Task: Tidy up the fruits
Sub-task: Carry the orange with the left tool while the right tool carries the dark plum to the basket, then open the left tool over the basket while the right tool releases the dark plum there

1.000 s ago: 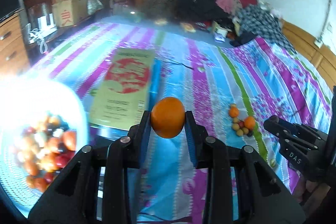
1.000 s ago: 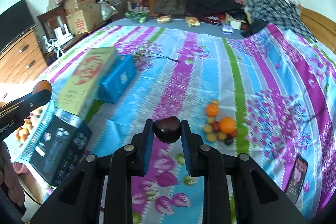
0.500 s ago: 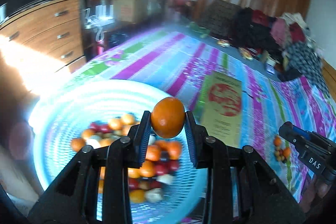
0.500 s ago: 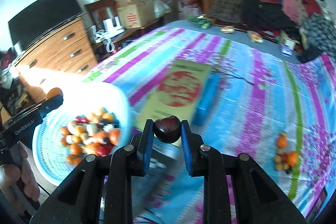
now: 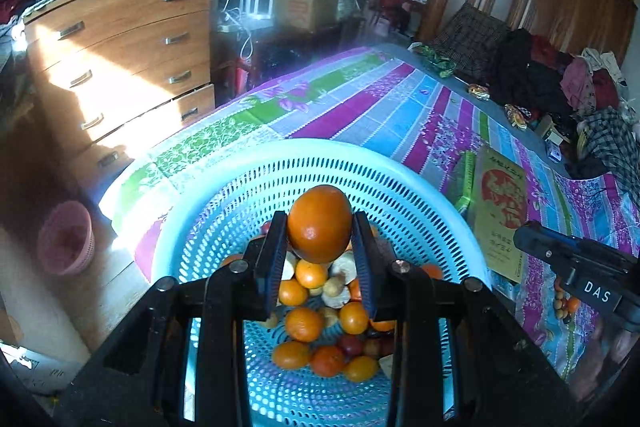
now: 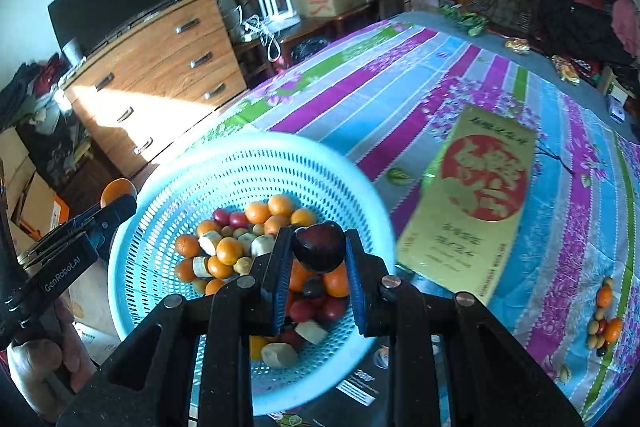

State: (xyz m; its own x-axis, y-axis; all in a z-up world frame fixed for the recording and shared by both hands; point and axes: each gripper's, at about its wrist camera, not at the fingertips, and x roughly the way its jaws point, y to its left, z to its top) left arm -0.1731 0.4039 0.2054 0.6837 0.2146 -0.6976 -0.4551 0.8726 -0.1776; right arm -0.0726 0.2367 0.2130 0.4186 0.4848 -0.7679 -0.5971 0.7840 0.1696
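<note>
The left gripper [image 5: 320, 247] is clamped on an orange [image 5: 319, 223] and the right gripper [image 6: 318, 267] on a dark plum [image 6: 319, 246], each fruit pinched between the fingertips above the blue basket [image 6: 168, 195].

One blue basket [image 6: 168, 195] of mixed fruit, too heaped to count; one orange [image 5: 319, 223] and one dark plum [image 6: 319, 246] held above it; one yellow box [image 6: 476, 203]; one small fruit pile [image 6: 602, 323] near the bedspread's right edge
</note>
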